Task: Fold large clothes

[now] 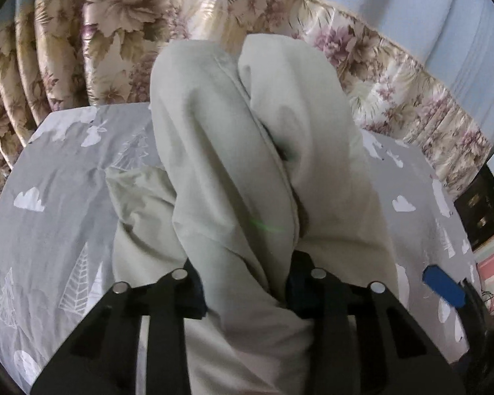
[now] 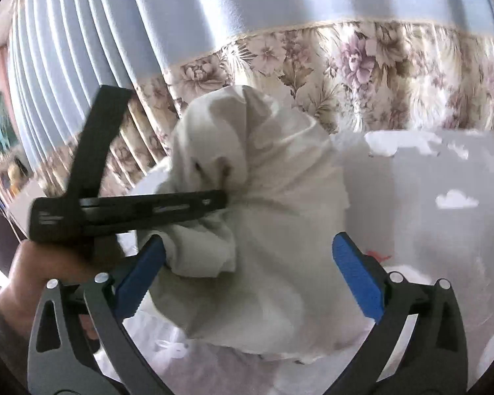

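Observation:
A large pale grey-green garment hangs in thick folds, lifted above the bed. My left gripper is shut on a bunch of its cloth; the fabric fills the gap between the fingers and hides the pads. In the right wrist view the same garment looks whitish, and the left gripper pinches it from the left. My right gripper is open, its blue pads on either side of the hanging cloth without closing on it.
A grey bedsheet with white clouds and trees covers the bed below. Floral and pale blue curtains hang behind it. A dark cabinet stands at the right. My right gripper's blue pad shows at the right edge.

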{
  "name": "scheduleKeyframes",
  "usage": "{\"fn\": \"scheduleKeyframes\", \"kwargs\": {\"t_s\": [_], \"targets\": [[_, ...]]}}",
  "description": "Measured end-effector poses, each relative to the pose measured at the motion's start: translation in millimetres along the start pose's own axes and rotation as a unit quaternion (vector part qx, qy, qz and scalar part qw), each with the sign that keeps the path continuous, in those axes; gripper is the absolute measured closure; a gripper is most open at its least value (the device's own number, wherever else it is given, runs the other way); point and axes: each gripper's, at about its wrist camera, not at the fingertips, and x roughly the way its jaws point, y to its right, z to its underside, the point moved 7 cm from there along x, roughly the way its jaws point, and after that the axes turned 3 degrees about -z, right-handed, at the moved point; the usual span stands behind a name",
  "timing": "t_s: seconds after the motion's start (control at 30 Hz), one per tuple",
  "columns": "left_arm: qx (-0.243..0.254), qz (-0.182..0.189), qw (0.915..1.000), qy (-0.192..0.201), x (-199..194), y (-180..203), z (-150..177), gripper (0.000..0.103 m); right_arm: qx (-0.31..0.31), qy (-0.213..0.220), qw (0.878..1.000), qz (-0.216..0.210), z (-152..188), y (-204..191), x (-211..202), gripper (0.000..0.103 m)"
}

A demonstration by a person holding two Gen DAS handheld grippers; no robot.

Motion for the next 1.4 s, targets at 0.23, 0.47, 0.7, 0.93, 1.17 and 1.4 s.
{"fn": "scheduleKeyframes", "kwargs": {"t_s": [0.23, 0.47, 0.7, 0.93, 1.17, 1.4], "targets": [[-0.026, 0.018, 0.9995, 0.001, -22, -40, 5, 0.07, 0.017, 0.031, 0.998, 0.051, -31, 43, -24, 0.003], [0.008, 0.04, 0.9987, -0.03, -20, -58, 4, 0.058, -0.033, -0.045, 0.994, 0.093, -33, 30, 52, 0.003], [-0.009, 0.025, 0.9996, 0.004, -44, -89, 6, 0.03, -0.04, -0.07, 0.989, 0.12, -6, 37, 82, 0.003], [-0.043, 0.037, 0.9983, 0.016, -60, -100, 24, 0.024, -0.031, -0.062, 0.994, 0.084, -13, 29, 66, 0.003], [-0.051, 0.034, 0.9981, 0.008, -54, -92, 32, 0.02, -0.064, -0.084, 0.991, 0.086, -17, 10, 80, 0.003], [-0.019, -0.062, 0.9954, 0.07, -83, -86, 21, 0.021, -0.05, -0.077, 0.992, 0.091, -18, 16, 80, 0.003]]}}
